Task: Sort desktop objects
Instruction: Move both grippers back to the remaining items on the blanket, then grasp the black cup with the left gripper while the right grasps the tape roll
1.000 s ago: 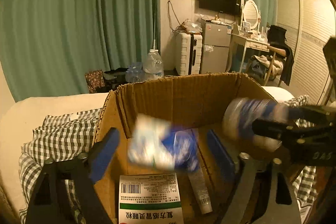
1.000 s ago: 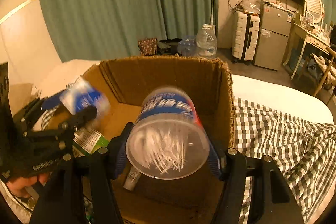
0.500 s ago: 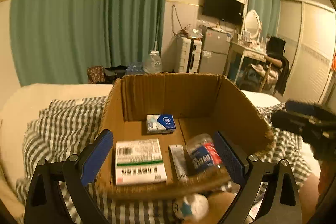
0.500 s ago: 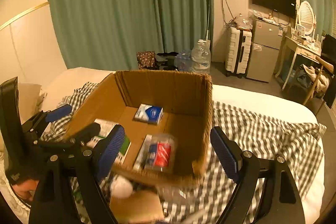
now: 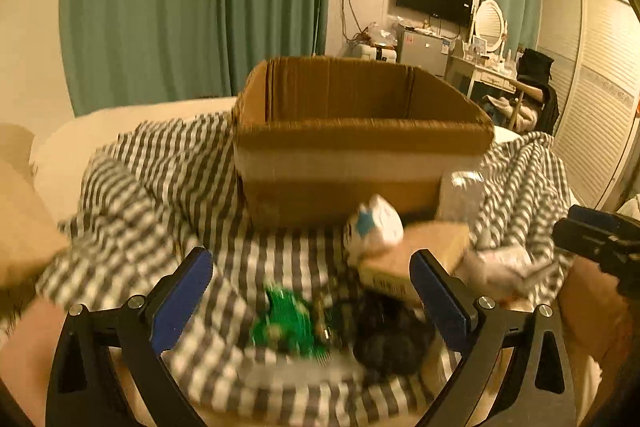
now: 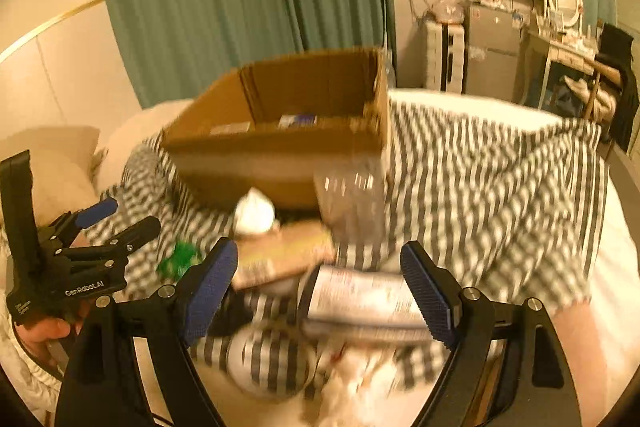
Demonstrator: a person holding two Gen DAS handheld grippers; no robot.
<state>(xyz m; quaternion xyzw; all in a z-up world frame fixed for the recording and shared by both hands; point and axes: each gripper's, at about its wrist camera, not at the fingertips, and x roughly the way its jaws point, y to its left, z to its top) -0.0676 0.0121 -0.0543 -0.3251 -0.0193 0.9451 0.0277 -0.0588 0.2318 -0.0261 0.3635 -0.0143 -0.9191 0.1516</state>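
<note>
A brown cardboard box [image 5: 360, 163] [image 6: 280, 155] stands on a checked cloth, with small packets just visible inside in the right wrist view. In front of it lie a white round item [image 5: 374, 227] [image 6: 254, 213], a flat tan box [image 5: 416, 259] [image 6: 284, 259], a green packet [image 5: 286, 323] [image 6: 178, 259], a dark bundle [image 5: 388, 335] and a clear plastic container [image 6: 352, 199]. My left gripper [image 5: 312, 291] is open and empty above the green packet. My right gripper [image 6: 320, 291] is open and empty above a white labelled packet [image 6: 360, 301]. Both views are blurred.
The checked cloth [image 5: 160, 179] [image 6: 480, 195] covers a bed. A pillow [image 6: 52, 163] lies at the left. Green curtains, a fridge, a suitcase and a dressing table stand far behind. My left gripper shows in the right wrist view [image 6: 116, 215].
Both grippers let go of their items into the box, then pulled back and down. The box now sits farther away and the loose items in front of it have come into view.
</note>
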